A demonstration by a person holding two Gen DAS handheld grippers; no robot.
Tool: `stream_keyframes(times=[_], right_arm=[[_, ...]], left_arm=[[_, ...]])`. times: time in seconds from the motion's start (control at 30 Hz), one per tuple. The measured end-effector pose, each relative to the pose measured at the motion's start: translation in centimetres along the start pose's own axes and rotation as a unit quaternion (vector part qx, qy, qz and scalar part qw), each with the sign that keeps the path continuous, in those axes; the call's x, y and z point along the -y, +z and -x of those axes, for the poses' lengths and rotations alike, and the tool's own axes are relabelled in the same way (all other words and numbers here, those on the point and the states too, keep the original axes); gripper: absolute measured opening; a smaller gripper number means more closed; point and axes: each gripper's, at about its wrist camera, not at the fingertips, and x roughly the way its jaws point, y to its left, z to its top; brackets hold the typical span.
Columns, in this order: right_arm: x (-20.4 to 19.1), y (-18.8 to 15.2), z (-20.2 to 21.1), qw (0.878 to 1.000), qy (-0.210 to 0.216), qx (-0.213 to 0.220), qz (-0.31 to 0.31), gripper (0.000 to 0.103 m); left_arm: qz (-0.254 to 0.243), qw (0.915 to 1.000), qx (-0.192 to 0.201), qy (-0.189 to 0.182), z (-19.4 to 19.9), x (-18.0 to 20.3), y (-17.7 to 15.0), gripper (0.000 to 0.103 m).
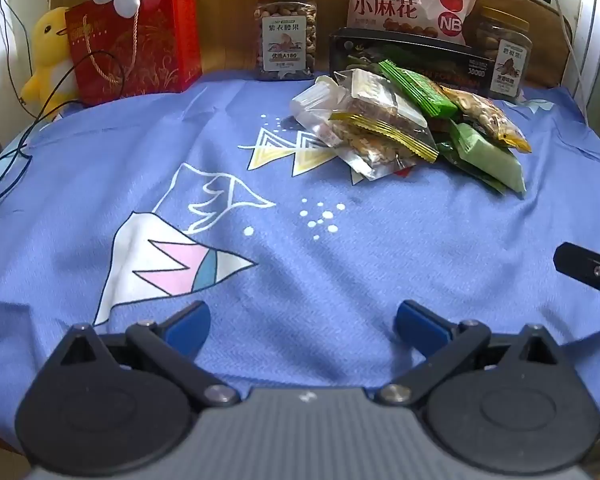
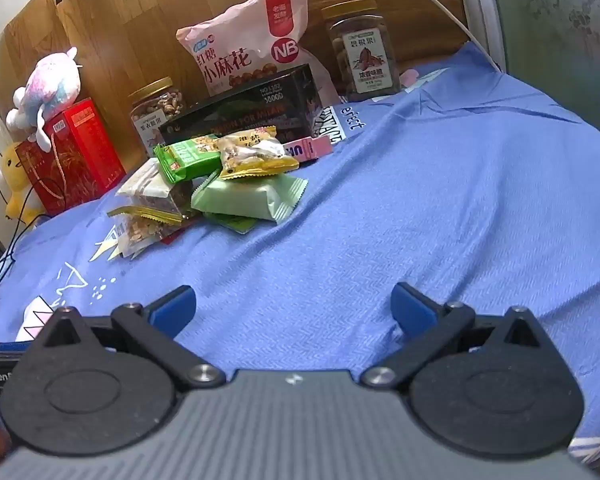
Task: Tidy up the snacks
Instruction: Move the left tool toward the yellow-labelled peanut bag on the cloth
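While tilted downward, both grippers [image 1: 303, 322] [image 2: 294, 308] agape.

Far ahead of the tool, the pink snack bag [image 1: 408, 0] carries "红糖 小麻花" and a round "NB" sign. Left of it, the nut jar [image 1: 286, 34] has a label with "紫衣腰果" and "A180". In front of the bag, the black box [image 2: 244, 114] shows "NO.152" and "FOR MILAN". Further right, the blue cloth [image 2: 420, 200] has the word "erect".
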Motion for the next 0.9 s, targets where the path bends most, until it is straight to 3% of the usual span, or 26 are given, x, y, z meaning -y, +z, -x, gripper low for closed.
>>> stream_keyframes(times=[0.3, 0.37, 0.53, 0.6, 0.67, 0.77, 0.9], right_arm=[[0.3, 0.1, 0.1, 1.0, 0.003, 0.003, -0.01, 0.103], [-0.6, -0.6, -0.1, 1.0, 0.005, 0.004, -0.01, 0.103], [2.5, -1.3, 1.1, 0.995, 0.059, 0.036, -0.067, 0.103], [2.3, -1.1, 0.9, 0.995, 0.064, 0.034, -0.064, 0.103], [2.2, -0.8, 0.9, 0.996, 0.064, 0.031, -0.06, 0.103], [1.6, -0.5, 0.5, 0.996, 0.063, 0.027, -0.049, 0.103], [1.4, -0.4, 0.5, 0.996, 0.076, 0.029, -0.038, 0.103]], left_arm=[[-0.015, 0.9999, 0.001, -0.005, 1.0, 1.9, -0.6, 0.103], [0.002, 0.9996, -0.008, -0.026, -0.1, -0.7, 0.0, 0.103], [-0.026, 0.9969, 0.032, -0.067, 0.7, -1.7, -1.6, 0.103], [-0.04, 0.9941, 0.054, -0.085, 1.1, -2.1, -2.5, 0.103], [-0.057, 0.992, 0.052, -0.099, 1.4, -2.5, -2.7, 0.103], [-0.024, 0.9903, 0.041, -0.13, 1.8, -4.2, -1.7, 0.103], [-0.013, 0.9877, 0.098, -0.121, 3.0, -5.7, 0.2, 0.103]])
